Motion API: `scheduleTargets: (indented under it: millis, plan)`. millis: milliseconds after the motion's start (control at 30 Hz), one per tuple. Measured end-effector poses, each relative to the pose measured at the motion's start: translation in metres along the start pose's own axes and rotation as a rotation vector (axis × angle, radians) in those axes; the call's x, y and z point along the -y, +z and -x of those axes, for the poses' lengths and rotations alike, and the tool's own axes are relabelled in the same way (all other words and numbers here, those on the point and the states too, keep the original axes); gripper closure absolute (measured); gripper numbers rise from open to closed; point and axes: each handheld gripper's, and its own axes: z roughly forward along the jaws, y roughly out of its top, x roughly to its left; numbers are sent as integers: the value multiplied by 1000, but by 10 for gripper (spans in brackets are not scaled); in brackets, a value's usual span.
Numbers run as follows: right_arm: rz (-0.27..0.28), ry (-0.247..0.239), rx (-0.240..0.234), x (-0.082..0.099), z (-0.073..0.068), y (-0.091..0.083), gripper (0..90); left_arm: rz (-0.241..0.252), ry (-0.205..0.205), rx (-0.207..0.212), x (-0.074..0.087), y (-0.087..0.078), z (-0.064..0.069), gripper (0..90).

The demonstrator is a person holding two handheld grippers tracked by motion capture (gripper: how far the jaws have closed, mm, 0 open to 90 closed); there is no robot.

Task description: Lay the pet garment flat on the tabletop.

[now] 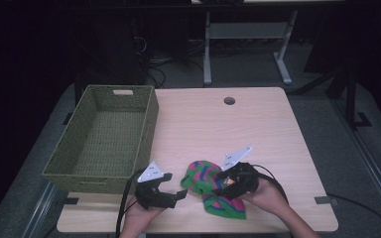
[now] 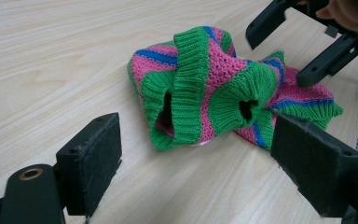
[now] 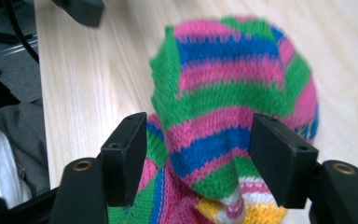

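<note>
The striped knitted garment [image 1: 211, 187] is lying crumpled at the near edge of the bench [image 1: 258, 129], beside the woven basket [image 1: 106, 136]. The left hand-held gripper [image 2: 193, 163] is waiting released just short of it, while the right hand-held gripper [image 3: 198, 156] is straddling a raised fold, jaws apart. Closing well down on that fold is probably giving the securest hold.

Knit garment [image 1: 213, 186] pink, green, blue stripes; basket [image 1: 104, 141] olive green; tabletop [image 1: 258, 129] pale wood.

The high view looks forward and down over the table [image 1: 258, 124]. Each gripper view sits close and low behind its own jaws; all three share the striped knit garment [image 1: 209, 186] [image 2: 214, 88] [image 3: 233, 102].
</note>
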Motion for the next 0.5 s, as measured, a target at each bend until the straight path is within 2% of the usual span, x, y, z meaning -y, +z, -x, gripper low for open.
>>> scheduleTargets:
  millis: [100,233,433,500]
  plan:
    - [30,-28,-12,-6,-7,-5,449,3,-3,-1,0,0,0,158]
    - [40,-86,-16,-13,-15,-5,535,3,-6,-1,0,0,0,158]
    - [14,-129,-20,-24,-23,6,608,5,-3,1,0,0,1,158]
    - [-15,-162,-17,-27,-22,17,652,4,-4,2,0,0,1,158]
